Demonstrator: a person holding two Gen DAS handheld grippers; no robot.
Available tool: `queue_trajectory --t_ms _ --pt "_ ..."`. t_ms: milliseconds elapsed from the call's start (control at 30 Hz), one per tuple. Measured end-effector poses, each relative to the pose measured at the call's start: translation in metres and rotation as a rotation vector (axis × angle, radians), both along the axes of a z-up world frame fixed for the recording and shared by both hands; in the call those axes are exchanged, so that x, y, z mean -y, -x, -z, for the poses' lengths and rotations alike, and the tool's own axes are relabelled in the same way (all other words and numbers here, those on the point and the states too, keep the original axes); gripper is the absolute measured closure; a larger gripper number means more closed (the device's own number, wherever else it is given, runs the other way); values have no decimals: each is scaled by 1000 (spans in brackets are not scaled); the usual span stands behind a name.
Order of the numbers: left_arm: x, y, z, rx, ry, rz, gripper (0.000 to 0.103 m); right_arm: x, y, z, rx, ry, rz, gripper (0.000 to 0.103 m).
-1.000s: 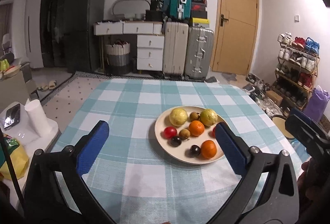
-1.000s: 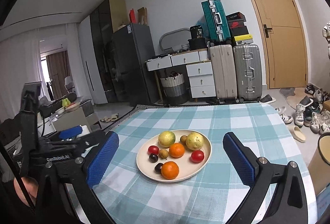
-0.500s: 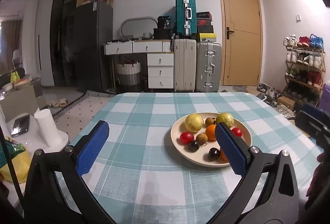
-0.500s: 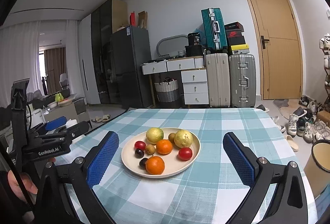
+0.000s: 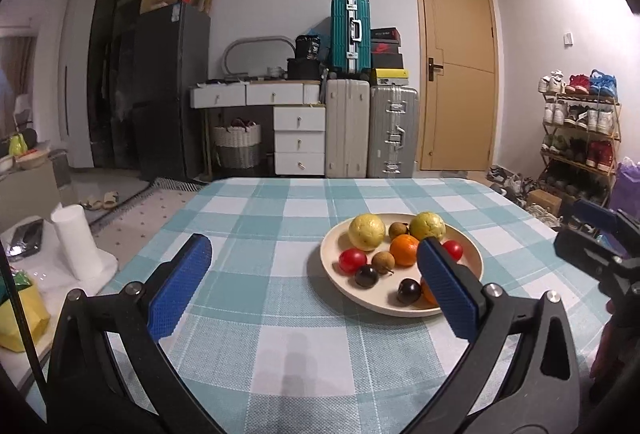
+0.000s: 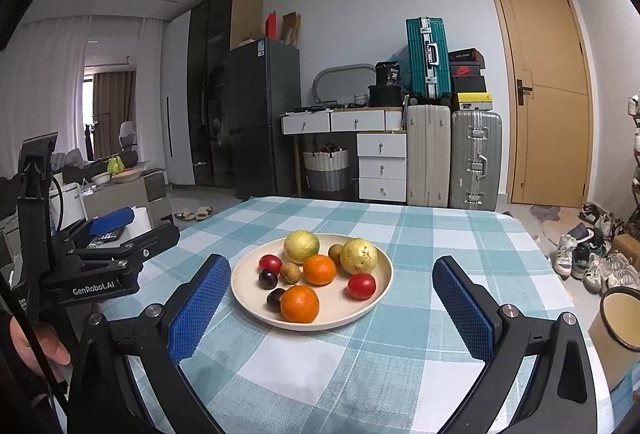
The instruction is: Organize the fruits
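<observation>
A cream plate [image 6: 360, 310] [image 5: 472, 266] sits mid-table on the teal checked cloth. It holds two yellow-green round fruits [image 6: 301, 246], two oranges [image 6: 299, 303], two red tomatoes [image 6: 361, 285], brown longans [image 6: 290, 272] and dark plums [image 6: 267, 279]. My left gripper [image 5: 316, 282] is open and empty, low over the cloth in front of and left of the plate; its right finger hides part of an orange. My right gripper [image 6: 330, 304] is open and empty, its fingers either side of the plate's near edge. The left gripper also shows in the right wrist view [image 6: 108, 246].
The table [image 5: 280, 202] has edges close on the left and right. A white paper roll [image 5: 76, 238] stands on a side stand at left. A bin [image 6: 618, 318] stands at right. Shoes and a shoe rack [image 5: 576, 138] are beyond the right edge.
Both grippers have dropped lower toward the table and tilted up, so the plate sits closer and flatter in view. Both stay open and empty.
</observation>
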State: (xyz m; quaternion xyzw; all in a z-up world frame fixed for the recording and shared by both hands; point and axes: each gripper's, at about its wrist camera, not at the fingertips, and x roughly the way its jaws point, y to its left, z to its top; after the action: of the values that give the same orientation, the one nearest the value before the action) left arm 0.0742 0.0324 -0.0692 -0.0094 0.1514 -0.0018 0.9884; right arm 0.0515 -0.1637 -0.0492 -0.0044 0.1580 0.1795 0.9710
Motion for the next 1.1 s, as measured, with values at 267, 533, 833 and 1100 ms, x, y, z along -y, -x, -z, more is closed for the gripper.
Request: queue_trajectory --t_ms 267,533,833,1100 --pt "5 -5 2 -29 -23 -12 0 -10 -3 4 -13 52 -14 0" --pt "2 1 0 -12 -18 -8 0 -8 -5 5 -16 52 10 0" --pt "2 1 0 -14 -16 -9 0 -8 -6 5 -16 52 9 0" --pt "3 0 0 -14 -16 -4 0 -8 -6 5 -15 53 8 0"
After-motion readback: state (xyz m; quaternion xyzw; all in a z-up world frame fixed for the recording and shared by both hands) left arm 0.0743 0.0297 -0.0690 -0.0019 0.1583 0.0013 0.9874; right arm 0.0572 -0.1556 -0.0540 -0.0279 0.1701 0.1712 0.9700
